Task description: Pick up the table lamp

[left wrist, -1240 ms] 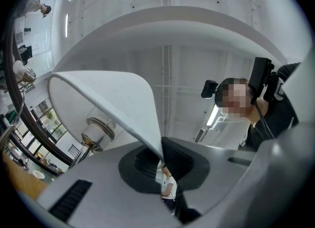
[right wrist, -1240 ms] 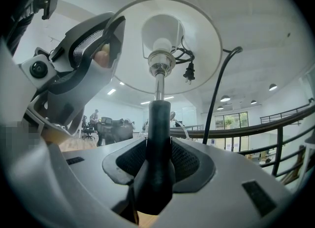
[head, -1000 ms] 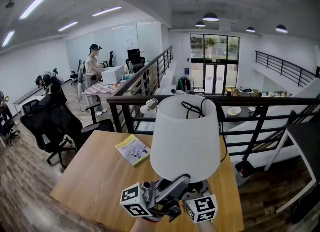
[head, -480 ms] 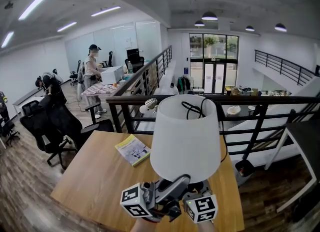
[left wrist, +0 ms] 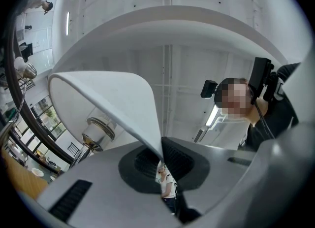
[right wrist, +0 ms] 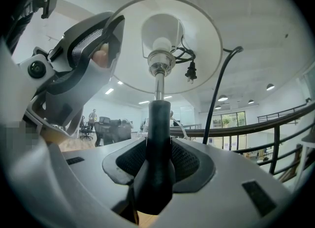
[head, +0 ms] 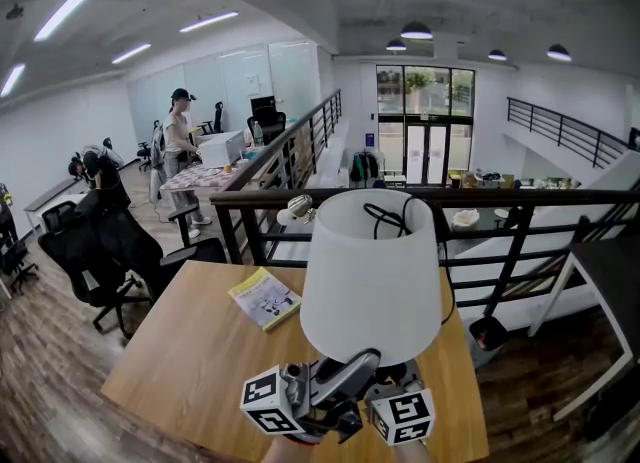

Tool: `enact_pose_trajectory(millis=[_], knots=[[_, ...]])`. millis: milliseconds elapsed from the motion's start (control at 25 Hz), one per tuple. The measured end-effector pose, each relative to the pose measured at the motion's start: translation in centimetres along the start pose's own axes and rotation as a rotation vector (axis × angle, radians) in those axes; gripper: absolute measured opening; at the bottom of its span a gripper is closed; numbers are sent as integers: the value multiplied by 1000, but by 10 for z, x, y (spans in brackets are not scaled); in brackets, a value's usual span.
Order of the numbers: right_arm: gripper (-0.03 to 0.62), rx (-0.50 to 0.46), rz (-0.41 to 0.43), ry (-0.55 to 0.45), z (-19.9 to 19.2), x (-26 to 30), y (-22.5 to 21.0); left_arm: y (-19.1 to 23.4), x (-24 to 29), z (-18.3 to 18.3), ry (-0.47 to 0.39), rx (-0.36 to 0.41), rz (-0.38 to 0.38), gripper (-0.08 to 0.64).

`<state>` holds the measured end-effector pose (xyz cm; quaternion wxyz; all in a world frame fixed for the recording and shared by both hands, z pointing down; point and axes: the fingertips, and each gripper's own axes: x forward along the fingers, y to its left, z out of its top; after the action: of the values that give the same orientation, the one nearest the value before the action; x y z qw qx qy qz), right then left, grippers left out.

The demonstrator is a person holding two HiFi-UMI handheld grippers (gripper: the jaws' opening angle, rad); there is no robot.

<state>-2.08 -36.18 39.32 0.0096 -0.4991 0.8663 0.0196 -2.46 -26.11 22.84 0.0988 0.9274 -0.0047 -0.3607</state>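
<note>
We hold the table lamp [head: 370, 276] in both grippers above the wooden table [head: 190, 351].

Left gripper [left wrist: 161, 160]: jaws clamped on the thin lower rim of the white lampshade [left wrist: 113, 99], pointing up at a slant. Right gripper [right wrist: 158, 160]: jaws clamped on the black stem [right wrist: 158, 123], held level, with the bulb [right wrist: 162, 45] and a dangling plug [right wrist: 191, 72] seen up inside the shade. In the head view the shade stands upright over the table's near right part, with both marker cubes just under it. The lamp's base is hidden, so we can't tell if it's off the table. A yellow booklet [head: 266, 298] lies on the table left of the shade, apart from it. A black railing [head: 500, 201] runs behind.
</note>
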Motion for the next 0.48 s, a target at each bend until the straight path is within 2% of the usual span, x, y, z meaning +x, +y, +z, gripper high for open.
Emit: enact_pose_trajectory(millis=[480], knots=[[156,4,-2,1,-2,-1,0,-1,-1,-3,3,-1,0,14]])
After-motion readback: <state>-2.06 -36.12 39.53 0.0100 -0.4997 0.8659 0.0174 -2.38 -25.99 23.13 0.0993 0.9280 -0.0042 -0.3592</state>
